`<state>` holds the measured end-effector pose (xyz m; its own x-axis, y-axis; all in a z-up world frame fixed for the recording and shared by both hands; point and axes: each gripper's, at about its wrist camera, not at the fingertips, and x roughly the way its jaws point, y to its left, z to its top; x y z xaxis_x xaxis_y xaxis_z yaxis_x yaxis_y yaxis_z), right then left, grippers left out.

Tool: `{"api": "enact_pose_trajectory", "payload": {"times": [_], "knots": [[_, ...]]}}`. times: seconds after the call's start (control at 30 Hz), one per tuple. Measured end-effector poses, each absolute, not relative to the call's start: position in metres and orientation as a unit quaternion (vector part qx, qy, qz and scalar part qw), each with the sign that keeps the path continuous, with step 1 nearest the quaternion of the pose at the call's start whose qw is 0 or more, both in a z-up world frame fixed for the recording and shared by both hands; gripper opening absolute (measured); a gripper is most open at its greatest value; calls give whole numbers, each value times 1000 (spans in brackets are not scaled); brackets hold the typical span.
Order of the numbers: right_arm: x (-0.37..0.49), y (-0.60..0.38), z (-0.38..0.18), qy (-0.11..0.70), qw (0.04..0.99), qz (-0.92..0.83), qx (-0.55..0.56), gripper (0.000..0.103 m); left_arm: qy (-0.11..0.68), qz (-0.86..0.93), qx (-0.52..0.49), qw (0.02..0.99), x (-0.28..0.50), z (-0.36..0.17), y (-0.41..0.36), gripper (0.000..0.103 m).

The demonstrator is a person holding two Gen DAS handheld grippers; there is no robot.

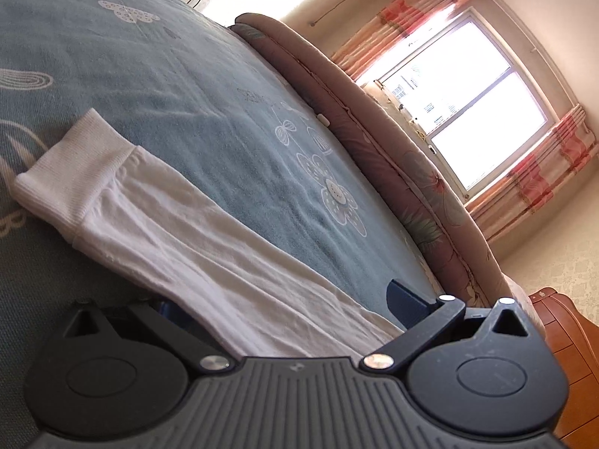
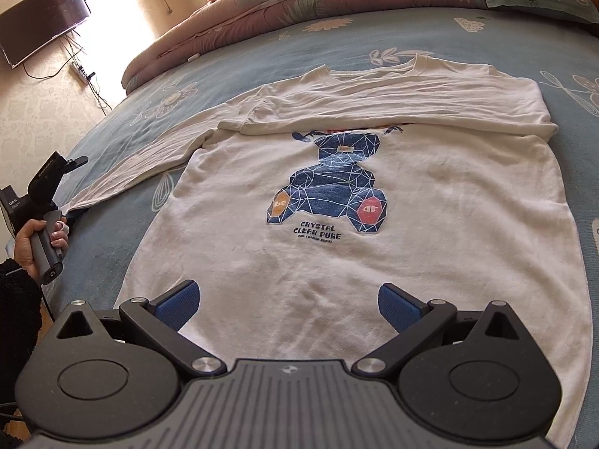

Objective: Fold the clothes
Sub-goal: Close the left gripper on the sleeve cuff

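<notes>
Now: sweatshirt (image 2: 374, 262) under spread right gripper (image 2: 288, 299) | left gripper (image 1: 284, 299) seemingly around sleeve (image 1: 168, 220)

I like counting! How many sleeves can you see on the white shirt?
2. One sleeve lies folded across the chest, above the bear print. The other sleeve stretches out flat on the bed, reaching toward the left gripper.

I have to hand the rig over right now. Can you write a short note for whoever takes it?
Right tongs: open, empty, over the sweatshirt's bottom edge.
Left tongs: open around the spread-out sleeve; grip not confirmed.
Sweatshirt lies print up on the bed.
Done: one sleeve folded across the chest.
Left: fold the other sleeve in, then fold the body.
</notes>
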<state>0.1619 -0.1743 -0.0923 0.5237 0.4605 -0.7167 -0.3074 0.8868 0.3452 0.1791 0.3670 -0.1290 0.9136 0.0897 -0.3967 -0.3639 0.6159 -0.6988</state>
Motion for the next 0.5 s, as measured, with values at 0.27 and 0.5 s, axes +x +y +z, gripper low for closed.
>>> {"api": "enact_pose_trajectory", "payload": {"times": [0.27, 0.5], "knots": [[168, -176, -96, 441, 866, 212, 98, 103, 166, 156, -403, 886, 199, -127, 380, 102], [169, -178, -99, 446, 864, 211, 99, 103, 161, 152, -408, 886, 199, -126, 378, 102]]}}
